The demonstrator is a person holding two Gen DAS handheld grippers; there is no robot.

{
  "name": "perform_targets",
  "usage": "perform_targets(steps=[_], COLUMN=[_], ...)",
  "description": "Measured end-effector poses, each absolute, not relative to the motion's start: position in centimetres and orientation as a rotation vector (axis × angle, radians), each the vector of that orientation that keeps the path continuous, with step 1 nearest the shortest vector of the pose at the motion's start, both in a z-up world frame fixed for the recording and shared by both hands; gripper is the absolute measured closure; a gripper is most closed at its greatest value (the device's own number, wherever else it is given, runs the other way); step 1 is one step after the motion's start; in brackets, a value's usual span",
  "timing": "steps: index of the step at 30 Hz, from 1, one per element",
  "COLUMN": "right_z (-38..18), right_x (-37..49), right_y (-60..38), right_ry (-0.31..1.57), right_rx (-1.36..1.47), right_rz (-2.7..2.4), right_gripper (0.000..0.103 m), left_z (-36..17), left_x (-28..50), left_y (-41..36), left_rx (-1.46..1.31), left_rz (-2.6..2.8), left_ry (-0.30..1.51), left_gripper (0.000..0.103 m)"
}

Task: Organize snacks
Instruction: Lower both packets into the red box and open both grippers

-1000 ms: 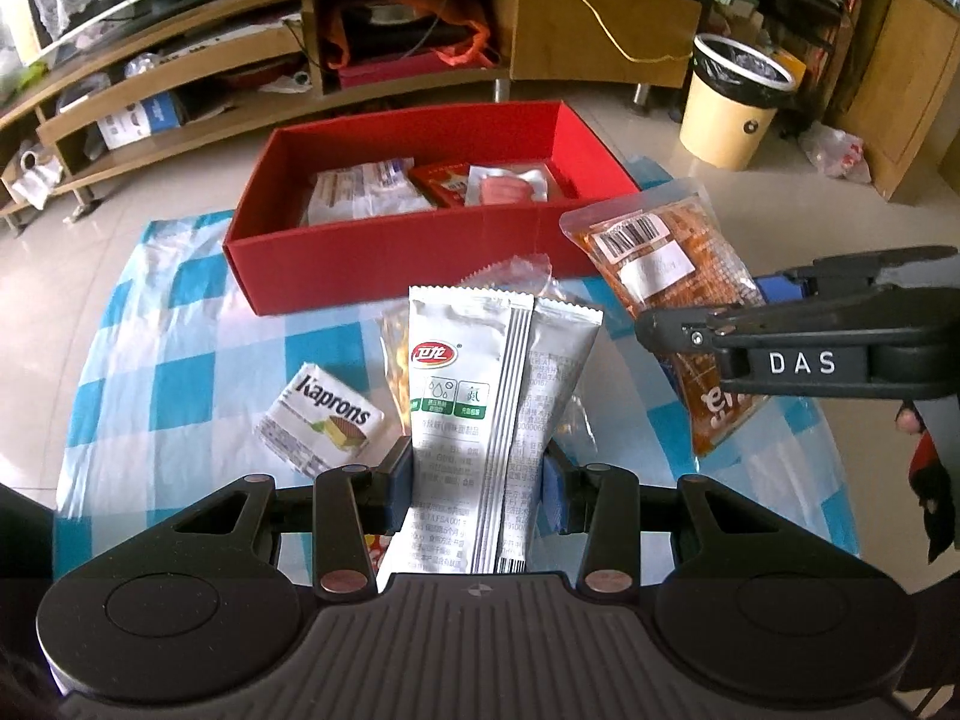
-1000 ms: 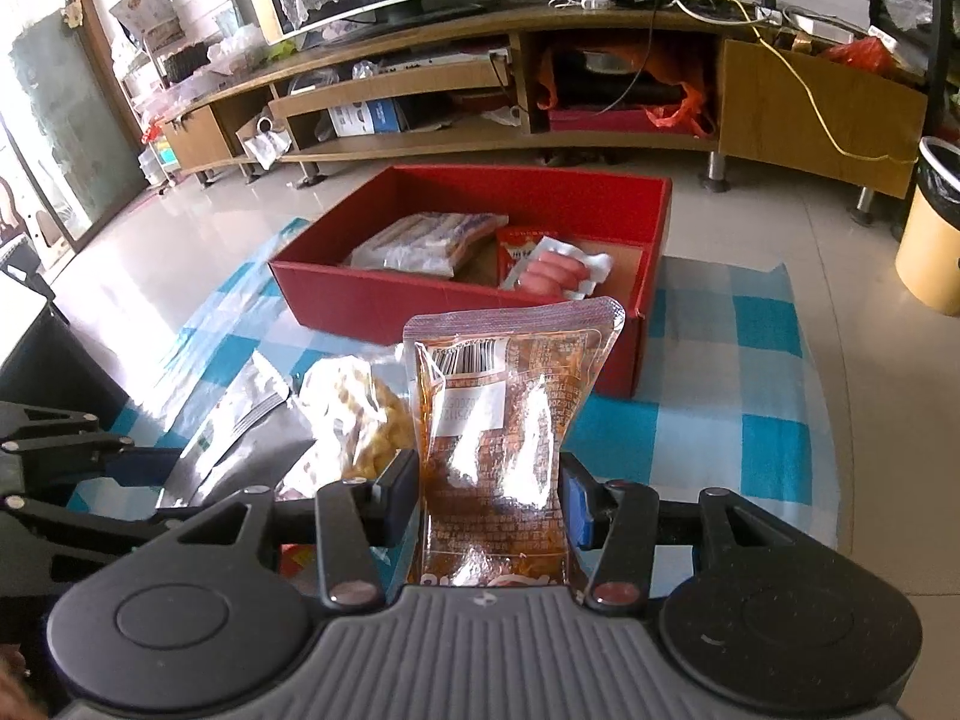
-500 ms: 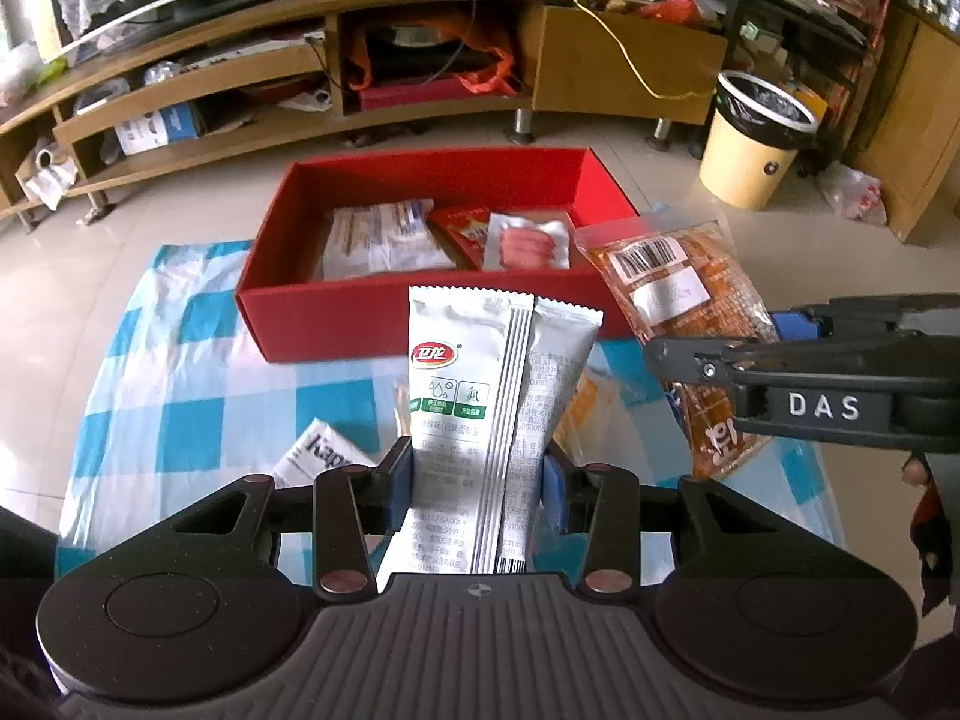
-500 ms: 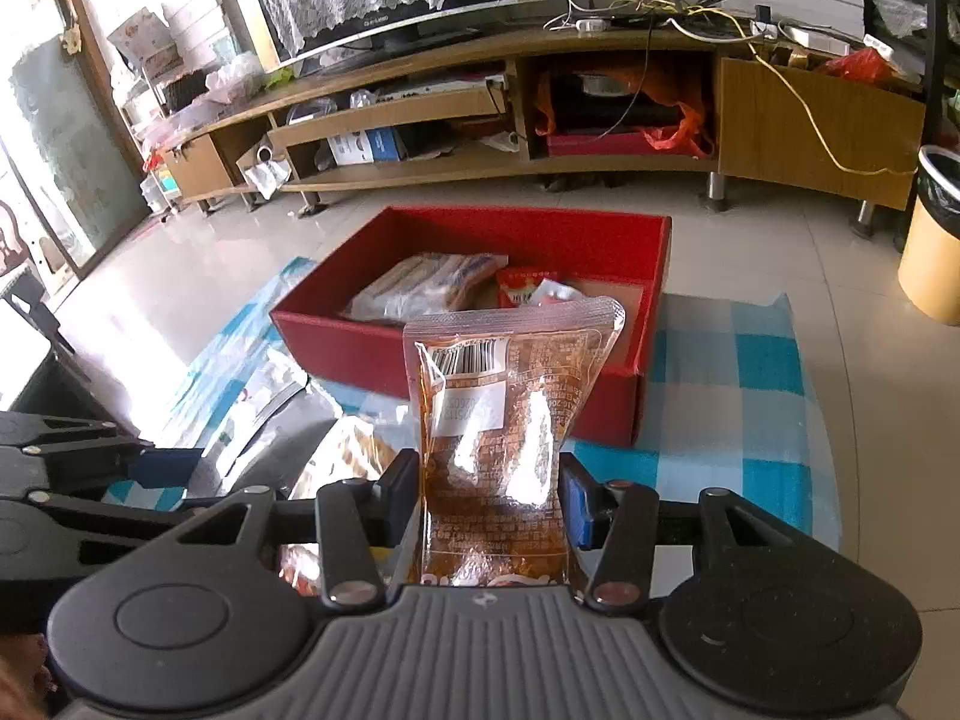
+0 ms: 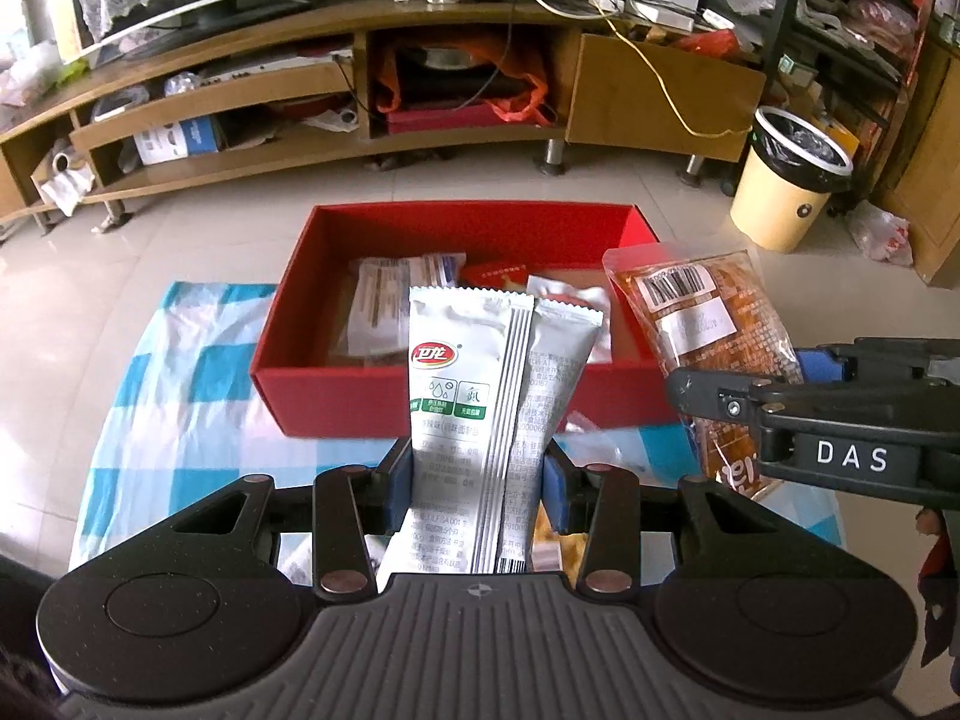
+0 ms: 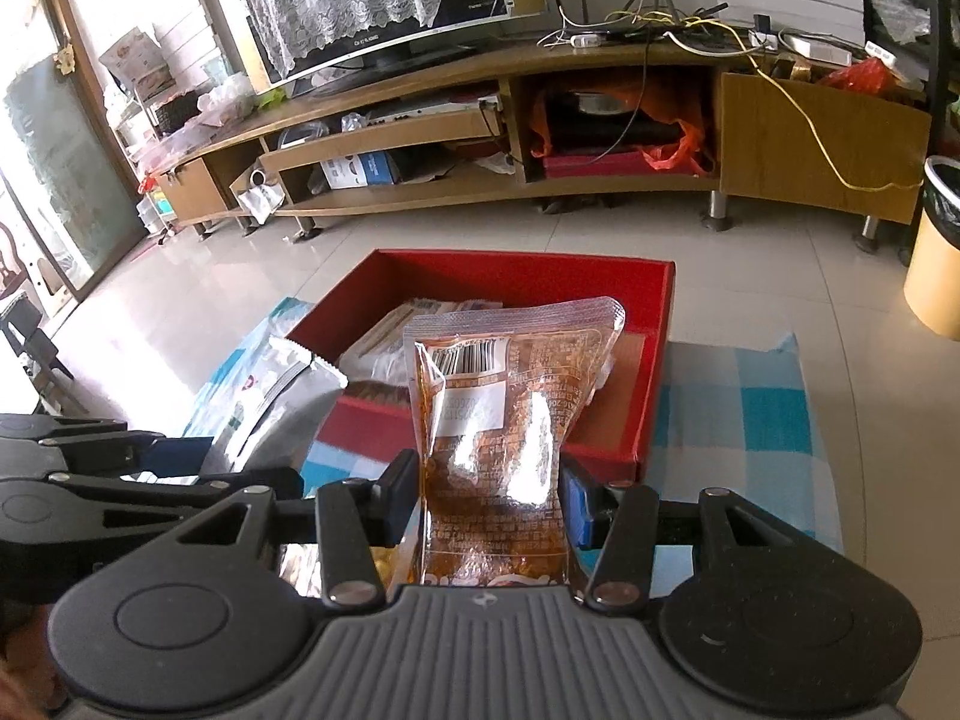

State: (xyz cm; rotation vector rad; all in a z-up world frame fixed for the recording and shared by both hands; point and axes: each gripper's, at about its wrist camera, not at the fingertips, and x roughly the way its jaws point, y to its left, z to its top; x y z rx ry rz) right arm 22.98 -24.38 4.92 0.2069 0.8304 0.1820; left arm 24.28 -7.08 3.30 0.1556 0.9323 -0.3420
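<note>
My left gripper [image 5: 477, 483] is shut on a grey-white snack packet [image 5: 480, 396] that stands upright between its blue pads. Beyond it lies the open red box [image 5: 336, 405] on the blue-checked cloth [image 5: 174, 384], with several snack packs inside. My right gripper [image 6: 489, 495] is shut on a clear orange-brown snack bag [image 6: 504, 402], held just short of the red box [image 6: 654, 396]. In the left wrist view the orange-brown bag [image 5: 708, 318] hangs at the right, level with the box's right end. The grey-white packet [image 6: 270, 402] shows at the left of the right wrist view.
A long wooden TV cabinet [image 5: 420, 78] runs behind the box. A cream waste bin [image 5: 786, 180] stands on the tiled floor at the right. Another snack bag [image 5: 558, 540] lies on the cloth under my left gripper.
Both grippers have carried their packets forward and slightly up toward the red box. The box now sits nearer and the loose snacks on the cloth have slipped below the view.
</note>
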Motion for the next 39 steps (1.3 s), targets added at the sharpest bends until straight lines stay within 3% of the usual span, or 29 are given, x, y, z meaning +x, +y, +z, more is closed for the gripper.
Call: perform_targets(steps=[39], right_z=[2.7], right_x=[32.7], right_y=[-26.4], right_ry=[0.859], right_rx=[0.256], right_rz=[0.131], right_gripper=[0.058], left_z=[1.9], left_x=[34.3], left_y=[-9.0], left_rx=[0.11], left_rz=[-0.261], left_ry=[0.926], left_gripper=[0.052])
